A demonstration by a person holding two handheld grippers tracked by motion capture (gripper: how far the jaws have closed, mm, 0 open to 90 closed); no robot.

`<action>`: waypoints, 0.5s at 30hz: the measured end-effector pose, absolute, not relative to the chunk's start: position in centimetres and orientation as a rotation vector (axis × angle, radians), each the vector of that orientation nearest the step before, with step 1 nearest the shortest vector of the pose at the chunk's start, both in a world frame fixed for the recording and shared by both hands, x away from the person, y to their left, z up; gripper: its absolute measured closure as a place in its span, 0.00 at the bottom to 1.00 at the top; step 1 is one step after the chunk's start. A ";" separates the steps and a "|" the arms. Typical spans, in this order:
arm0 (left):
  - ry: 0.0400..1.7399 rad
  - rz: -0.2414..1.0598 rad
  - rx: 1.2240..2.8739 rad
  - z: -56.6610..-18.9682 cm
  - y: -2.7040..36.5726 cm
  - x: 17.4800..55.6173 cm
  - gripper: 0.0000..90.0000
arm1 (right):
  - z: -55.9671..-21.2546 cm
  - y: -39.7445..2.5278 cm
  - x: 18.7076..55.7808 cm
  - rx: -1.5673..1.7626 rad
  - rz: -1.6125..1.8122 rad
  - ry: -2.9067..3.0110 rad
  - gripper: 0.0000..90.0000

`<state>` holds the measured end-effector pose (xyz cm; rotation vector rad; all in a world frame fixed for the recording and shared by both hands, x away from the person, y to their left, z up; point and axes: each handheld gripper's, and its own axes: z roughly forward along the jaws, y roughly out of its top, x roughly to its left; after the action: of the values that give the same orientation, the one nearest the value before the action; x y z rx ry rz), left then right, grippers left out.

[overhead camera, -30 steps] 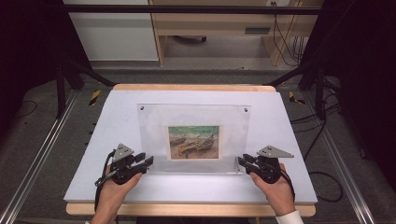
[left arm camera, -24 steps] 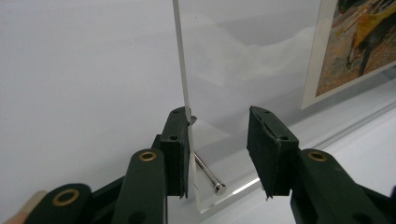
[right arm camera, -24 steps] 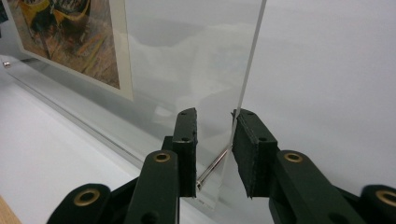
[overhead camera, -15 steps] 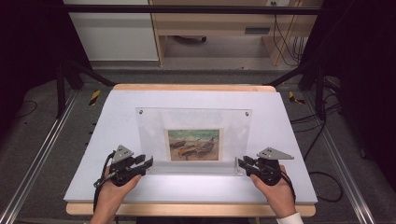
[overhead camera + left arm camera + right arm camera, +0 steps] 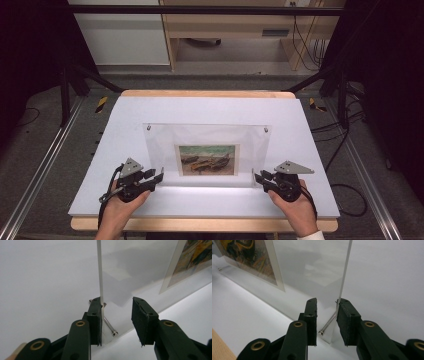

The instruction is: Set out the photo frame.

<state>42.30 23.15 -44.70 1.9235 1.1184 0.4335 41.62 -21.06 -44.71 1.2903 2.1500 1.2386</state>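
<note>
While both grippers straddle its near lower corners, the clear acrylic picture frame (image 5: 207, 152) stands on the white bench (image 5: 300, 130). Left gripper (image 5: 156, 176) and right gripper (image 5: 257, 177) have jaws parted, not yet clamped. It looks stiff, slick and scratch-prone; the corners by the standoff bolts (image 5: 110, 326) seem safest. Dark room, cables behind.

Light: bright and even on the white table (image 5: 210, 107); the room around the table is dim.
Glare: a bright strip just before the clear acrylic picture frame (image 5: 207, 150).
Shadows: soft grey ones behind the frame.
Focus: near black tool jaws slightly soft.
</note>
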 end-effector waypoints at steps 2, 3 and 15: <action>1.116 0.431 1.929 -44.7 23.2 42.2 0.67 | -44.7 -21.0 41.5 1.296 1.238 2.154 0.78; 1.114 0.436 1.934 -44.8 23.2 42.1 0.67 | -44.8 -21.0 41.5 1.284 1.237 2.157 0.77; 1.110 0.447 1.935 -44.8 23.2 42.0 0.68 | -44.8 -21.0 41.4 1.277 1.232 2.156 0.77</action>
<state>41.98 23.17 -44.84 1.9347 1.1104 0.4473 41.41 -21.02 -44.80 1.2770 2.1562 1.2325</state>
